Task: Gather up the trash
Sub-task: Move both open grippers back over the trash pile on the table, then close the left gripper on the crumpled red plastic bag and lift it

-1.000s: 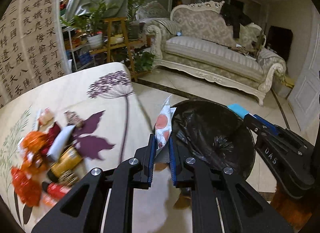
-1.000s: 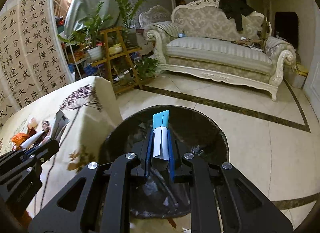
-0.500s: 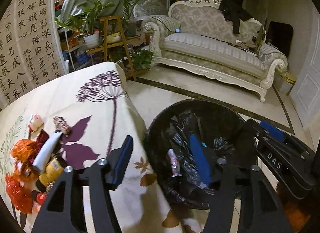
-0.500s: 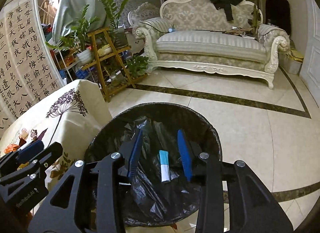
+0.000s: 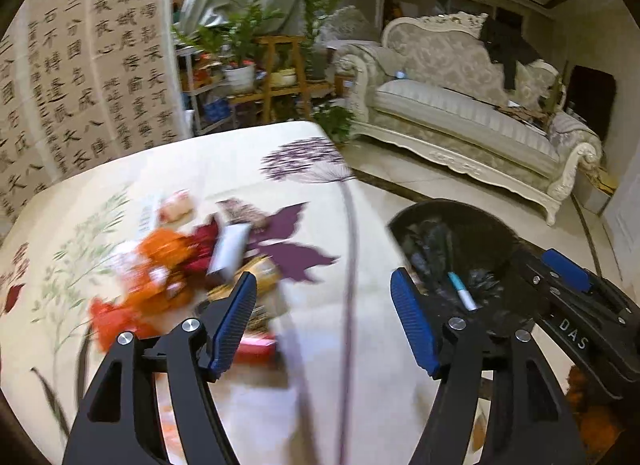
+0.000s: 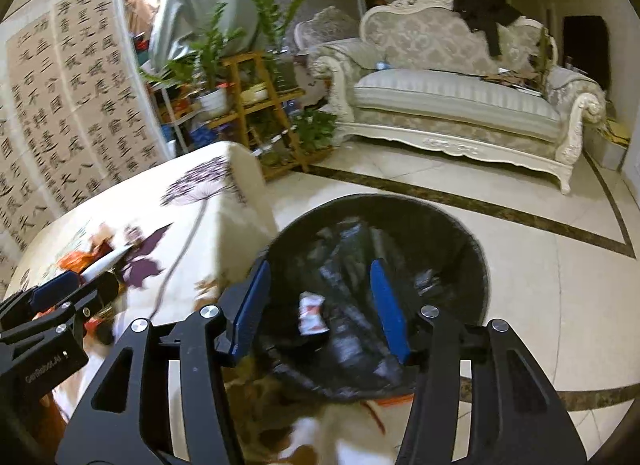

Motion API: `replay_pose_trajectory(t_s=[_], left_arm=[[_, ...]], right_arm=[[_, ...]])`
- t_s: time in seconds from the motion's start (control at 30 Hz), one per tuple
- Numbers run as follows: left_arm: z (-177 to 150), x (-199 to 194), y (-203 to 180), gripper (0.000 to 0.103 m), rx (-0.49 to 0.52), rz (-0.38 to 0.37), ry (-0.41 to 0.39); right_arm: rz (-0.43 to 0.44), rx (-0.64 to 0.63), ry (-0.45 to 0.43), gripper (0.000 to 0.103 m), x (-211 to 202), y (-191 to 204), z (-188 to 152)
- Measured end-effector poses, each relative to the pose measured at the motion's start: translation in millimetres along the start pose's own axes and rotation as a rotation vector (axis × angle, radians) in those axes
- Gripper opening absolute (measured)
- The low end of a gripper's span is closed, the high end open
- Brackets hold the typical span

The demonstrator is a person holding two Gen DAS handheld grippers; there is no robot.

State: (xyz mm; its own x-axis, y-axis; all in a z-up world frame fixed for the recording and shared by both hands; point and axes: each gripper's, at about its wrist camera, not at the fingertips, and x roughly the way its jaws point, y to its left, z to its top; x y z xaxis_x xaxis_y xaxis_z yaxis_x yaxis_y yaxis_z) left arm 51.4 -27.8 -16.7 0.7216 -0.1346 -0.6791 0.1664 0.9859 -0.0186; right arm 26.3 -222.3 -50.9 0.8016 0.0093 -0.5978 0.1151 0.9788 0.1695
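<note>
Left wrist view: the left gripper [image 5: 324,317] stands released with nothing between its jaws, which have just been opening. The trash pile [image 5: 180,265] lies mid-tabletop; approach it low and pick one piece.
Right wrist view: the right gripper [image 6: 320,305], likewise just opened and unloaded, hangs over the bin [image 6: 472,249], where a wrapper [image 6: 312,313] lies

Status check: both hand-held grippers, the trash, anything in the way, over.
Left hand-held gripper and right hand-held gripper open, empty, jaws just opened. Blue-white tube in bin. Trash pile on table. Nothing blocking.
</note>
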Motion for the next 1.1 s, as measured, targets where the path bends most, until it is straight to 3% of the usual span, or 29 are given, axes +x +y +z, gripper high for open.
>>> replay_pose_trajectory(t_s=[0.3, 0.37, 0.53, 0.8, 0.87, 1.1], left_arm=[[-25, -18, 64, 0.069, -0.090, 0.125, 0.010], [-29, -19, 78, 0.070, -0.111, 0.150, 0.018], [-38, -11, 108, 0.072, -0.152, 0.205, 0.046], [-40, 11, 126, 0.073, -0.170, 0.172, 0.097], [-41, 12, 128, 0.057, -0.169, 0.156, 0.098], [-45, 4, 131, 0.046, -0.154, 0.118, 0.086]], right_arm=[[0.091, -0.089, 0.038, 0.053, -6, 61, -17], [0.108, -0.110, 0.042, 0.059, -7, 74, -21], [0.136, -0.150, 0.060, 0.059, -5, 97, -27], [0.149, -0.182, 0.092, 0.059, 1, 116, -31], [0.150, -0.188, 0.098, 0.059, 2, 119, -32], [0.160, -0.208, 0.110, 0.059, 1, 131, -36]])
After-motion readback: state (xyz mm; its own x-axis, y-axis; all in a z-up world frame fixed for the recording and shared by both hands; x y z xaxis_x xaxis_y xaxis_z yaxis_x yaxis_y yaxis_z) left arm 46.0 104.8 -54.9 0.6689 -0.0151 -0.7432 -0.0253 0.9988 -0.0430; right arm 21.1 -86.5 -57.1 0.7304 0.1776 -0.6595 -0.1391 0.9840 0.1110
